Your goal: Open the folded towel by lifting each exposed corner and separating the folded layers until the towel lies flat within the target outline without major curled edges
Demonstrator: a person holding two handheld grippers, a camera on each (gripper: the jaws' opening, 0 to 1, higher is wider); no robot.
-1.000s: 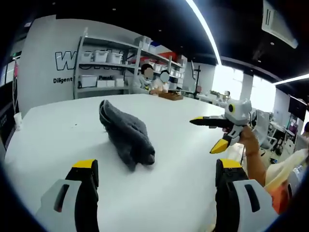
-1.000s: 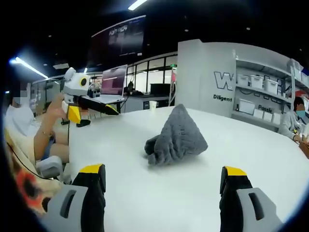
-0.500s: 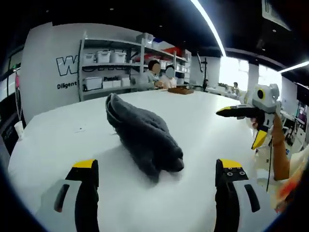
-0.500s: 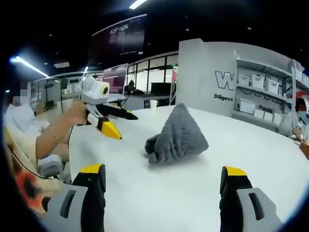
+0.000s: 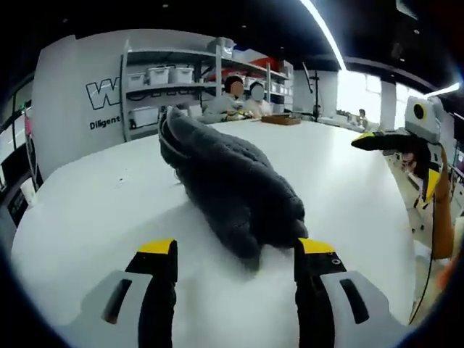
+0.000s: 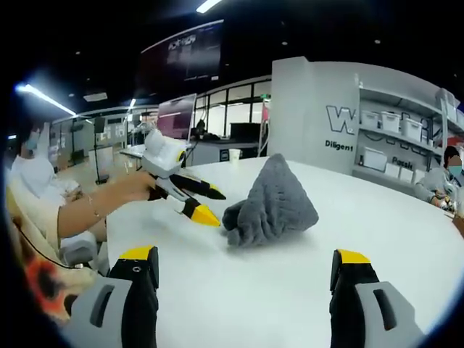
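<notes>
- Dark grey towel point(image 5: 232, 181), bunched in a heap on the white table point(image 5: 87, 210); in the left gripper view its long axis runs from near right to far left, the blunt end nearest the camera.
- Left gripper point(image 6: 205, 204): jaws apart, yellow tips pointing at the towel's near end, just beside it.
- Right gripper point(image 6: 243, 272): jaws wide, holding nothing, short of the towel.
- Far wall point(image 6: 319, 116): lettering "W…" and "Diligent", partly hidden by shelves point(image 5: 170, 90).

Left tool point(image 6: 205, 205) reaches forward, parted (right tool point(image 6: 245, 268) likewise parted).
</notes>
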